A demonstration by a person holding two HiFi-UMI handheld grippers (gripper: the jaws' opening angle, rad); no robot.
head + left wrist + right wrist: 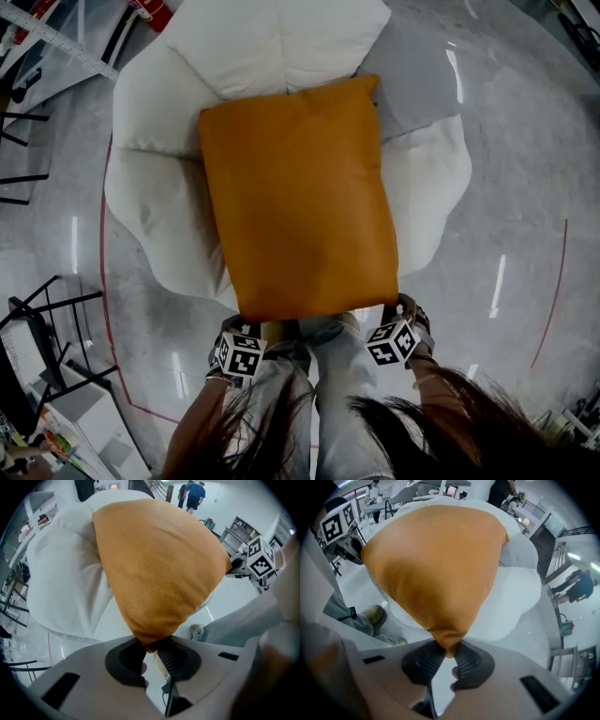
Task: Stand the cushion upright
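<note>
An orange cushion (298,195) lies flat on a white petal-shaped seat (159,178). My left gripper (251,334) is at the cushion's near left corner and my right gripper (392,323) at its near right corner. In the left gripper view the jaws pinch the cushion's corner (149,641); the left gripper (151,649) is shut on it. In the right gripper view the ribbed pads (465,660) squeeze the other corner (447,641); the right gripper (447,652) is shut on it. The cushion (159,569) (436,559) fills both gripper views.
The seat stands on a glossy grey floor (506,141) marked with a red line (555,291). My legs in grey trousers (328,394) are right at the seat's near edge. Black frames (37,319) and shelving stand left. People (190,496) are far off.
</note>
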